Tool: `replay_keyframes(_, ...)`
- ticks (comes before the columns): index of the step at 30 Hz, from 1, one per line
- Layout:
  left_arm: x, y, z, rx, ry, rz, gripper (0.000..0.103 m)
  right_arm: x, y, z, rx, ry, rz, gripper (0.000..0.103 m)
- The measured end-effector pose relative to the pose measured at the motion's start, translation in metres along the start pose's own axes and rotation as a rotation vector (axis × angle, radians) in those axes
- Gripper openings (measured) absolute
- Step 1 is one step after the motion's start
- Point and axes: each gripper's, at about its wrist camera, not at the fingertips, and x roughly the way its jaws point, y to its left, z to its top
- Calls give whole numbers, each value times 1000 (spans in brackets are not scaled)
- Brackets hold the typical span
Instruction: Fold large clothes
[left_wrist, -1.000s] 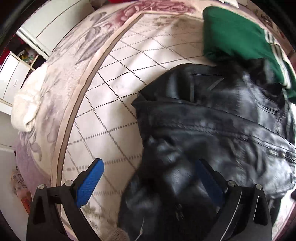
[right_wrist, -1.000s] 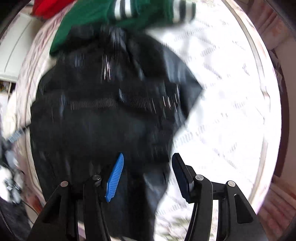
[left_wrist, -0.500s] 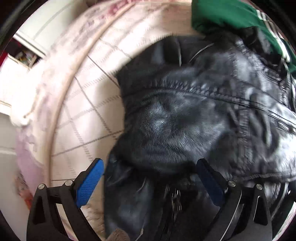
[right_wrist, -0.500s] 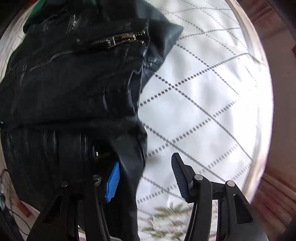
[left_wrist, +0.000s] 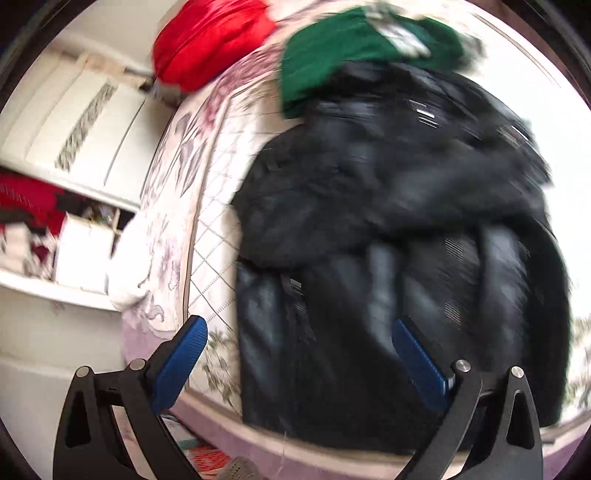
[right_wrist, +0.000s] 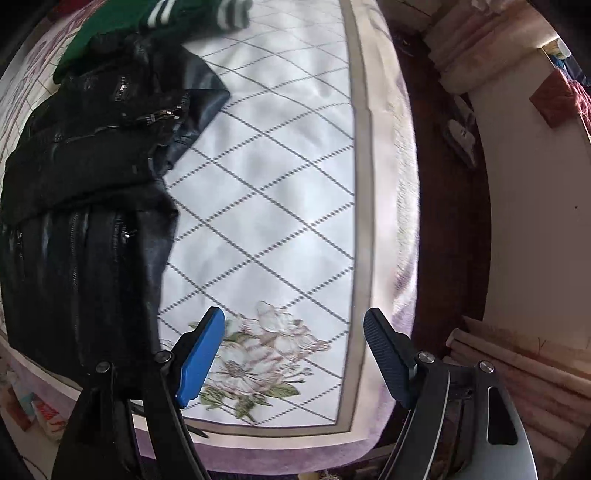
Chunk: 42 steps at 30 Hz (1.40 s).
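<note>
Black leather jacket (left_wrist: 388, 236) folded on the quilted bedspread (right_wrist: 266, 177), lying ahead of the left gripper (left_wrist: 299, 354), whose blue pads (left_wrist: 177, 365) stand wide apart with nothing clamped. Right gripper (right_wrist: 295, 354): jaws have just been opening, nothing between them; jacket off to its left finger's side, flower print below. Green garment (left_wrist: 351, 48) beyond the jacket, touching its far edge

A quilted floral bedspread (right_wrist: 280, 192) covers the bed; white cabinets (left_wrist: 81, 122) stand beside it.
</note>
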Motion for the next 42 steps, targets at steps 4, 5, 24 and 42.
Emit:
replay_keyframes(4, -29, -90, -16, 91, 71, 17, 103, 26, -51, 5, -28, 24, -23, 79)
replay_keyframes(5, -33, -107, -19, 102, 80, 23, 103, 34, -63, 3, -36, 36, -28, 79)
replay_keyframes(24, 20, -186, -22, 79, 210, 81, 65, 133, -99, 105, 94, 134, 1050, 79)
replay_keyframes(42, 0, -124, -19, -87, 193, -115, 5, 150, 103, 208, 204, 241, 1139, 26)
